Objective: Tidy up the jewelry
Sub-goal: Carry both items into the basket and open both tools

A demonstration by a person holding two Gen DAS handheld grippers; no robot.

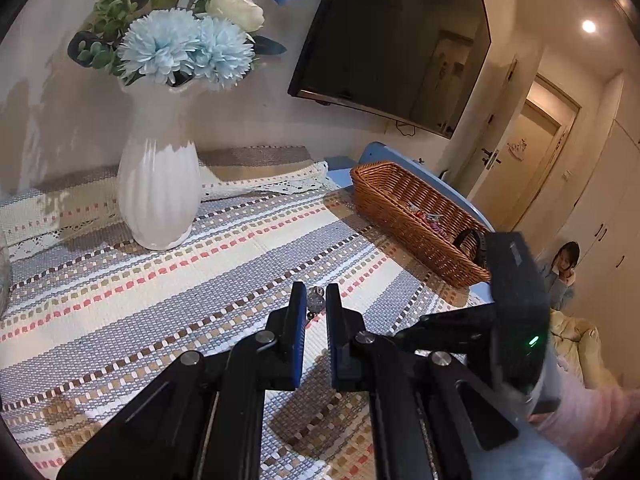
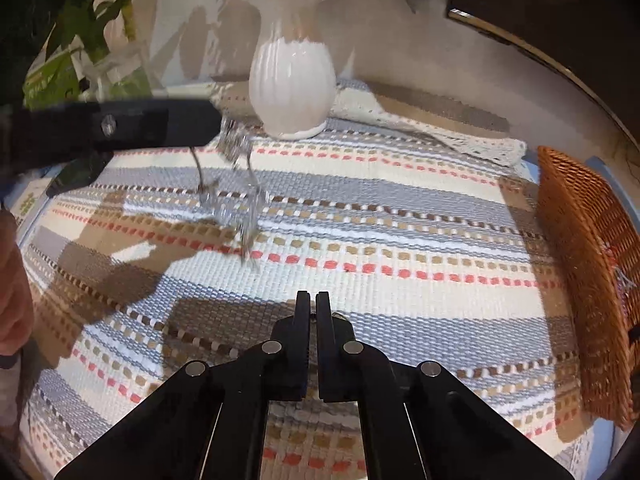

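- The left tool (image 1: 316, 300) is seen clenched on a sparkling silver jewelry piece (image 1: 315, 303), which is pinched between its blue-padded fingertips (image 1: 298, 308)
- In the right wrist view the same jewelry piece (image 2: 236, 184) is shown hanging from the tip of the left tool (image 2: 218, 126), its glittering strands dangling above the striped woven cloth (image 2: 400, 240); the strands are blurred, so it cannot be told whether the lowest ends touch the cloth
- The right tool (image 2: 313, 300) is seen clenched, its jaws drawn almost together above the cloth; something small and pale shows just beside its right fingertip, too little to identify, and whether anything is gripped cannot be told
- The surface (image 1: 372, 152) is covered by the striped cloth (image 1: 160, 300), with a blue border left bare along the right edge
- A brown wicker basket (image 1: 400, 196) is placed along the right edge of the surface; small colourful items and a dark band are seen lying inside it, toward its near end
- A white ribbed vase (image 1: 158, 188) holding blue and white flowers (image 1: 188, 48) is stood near the far edge of the surface, well apart from the basket
- A dark screen (image 1: 392, 40) is mounted on the wall beyond the far right corner
- A green plant (image 2: 80, 40) is seen by the far left corner
- A person's hand (image 2: 14, 280) is visible at the left edge of the right wrist view
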